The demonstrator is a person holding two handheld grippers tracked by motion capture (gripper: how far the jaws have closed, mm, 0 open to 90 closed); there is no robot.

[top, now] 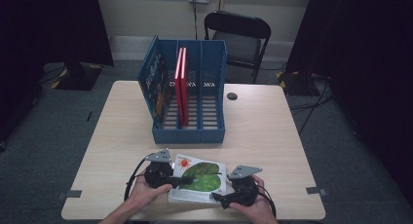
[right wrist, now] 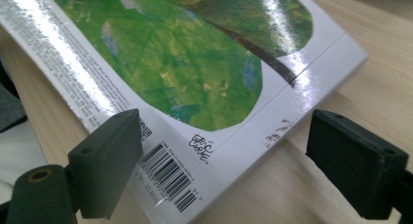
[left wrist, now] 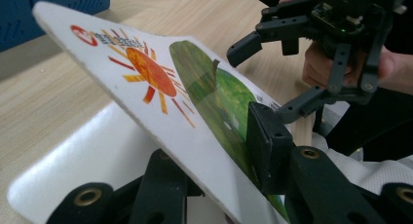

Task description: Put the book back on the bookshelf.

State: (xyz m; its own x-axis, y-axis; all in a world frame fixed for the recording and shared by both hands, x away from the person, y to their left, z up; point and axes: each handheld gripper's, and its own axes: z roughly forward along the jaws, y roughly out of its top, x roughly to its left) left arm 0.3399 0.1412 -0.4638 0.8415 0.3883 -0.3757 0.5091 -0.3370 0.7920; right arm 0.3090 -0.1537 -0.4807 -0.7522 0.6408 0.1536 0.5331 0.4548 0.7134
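Glossy white picture book (top: 197,179) with green leaf cover, near edge of pale wood worktop (top: 272,131), at 6 o'clock from blue file rack (top: 187,95). Left tool (top: 176,181) clamped on book's left edge, one jaw above the cover and one beneath, edge tilted up off the surface — likely to get a full grip before standing it upright. Right tool (top: 220,198) at book's near right corner, jaws spread wide, not touching, probably waiting to steady it. Two red books (top: 181,85) upright in rack's middle slot; right slot free, likely destination.
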